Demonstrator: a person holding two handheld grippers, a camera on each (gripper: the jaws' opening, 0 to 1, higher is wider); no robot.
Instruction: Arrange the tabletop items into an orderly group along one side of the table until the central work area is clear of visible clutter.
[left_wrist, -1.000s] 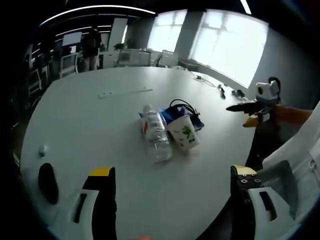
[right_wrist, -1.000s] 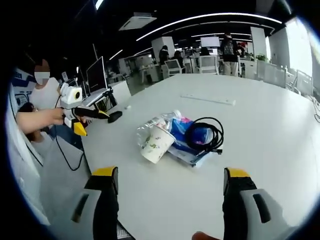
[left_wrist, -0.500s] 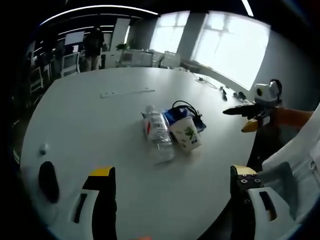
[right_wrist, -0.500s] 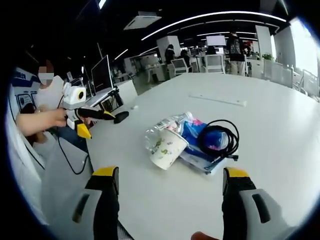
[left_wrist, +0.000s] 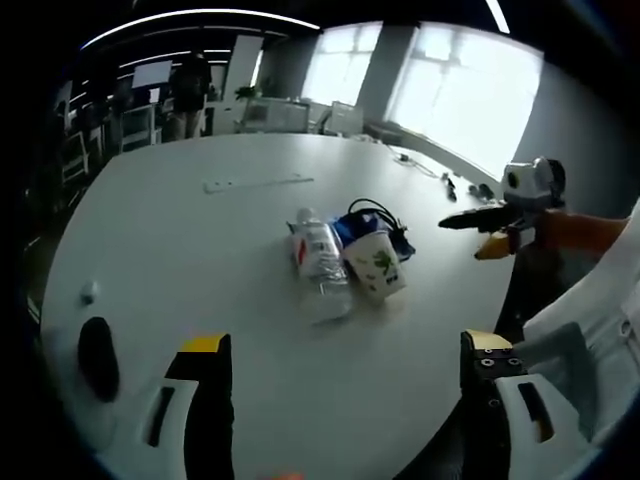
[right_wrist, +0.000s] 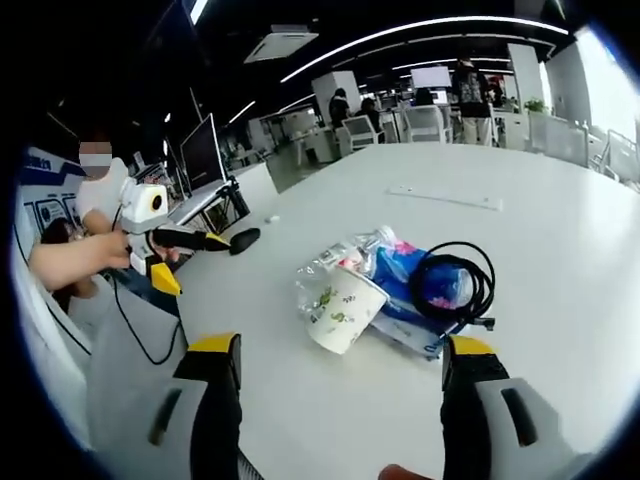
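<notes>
A clear plastic bottle (left_wrist: 322, 268) lies on its side on the white round table (left_wrist: 200, 240), beside a tipped paper cup (left_wrist: 375, 268) with a green leaf print. Behind them rests a blue packet (right_wrist: 405, 283) with a coiled black cable (right_wrist: 455, 285) on top. The same cup (right_wrist: 342, 308) and bottle (right_wrist: 335, 265) lie in the middle of the right gripper view. My left gripper (left_wrist: 345, 400) is open, well short of the pile. My right gripper (right_wrist: 335, 400) is open too, also short of it. The right gripper (left_wrist: 495, 215) hangs at the table's right edge; the left gripper (right_wrist: 165, 240) hovers at its left edge.
A black mouse (left_wrist: 97, 352) and a small white object (left_wrist: 88, 292) lie near the table's left edge. A long white strip (left_wrist: 255, 183) lies farther back. Small cables (left_wrist: 445, 180) sit at the far right rim. Desks, monitors and standing people fill the room behind.
The right gripper view has closed in on the pile, which now sits larger and more central. The left gripper view has drifted only slightly. The objects have not moved.
</notes>
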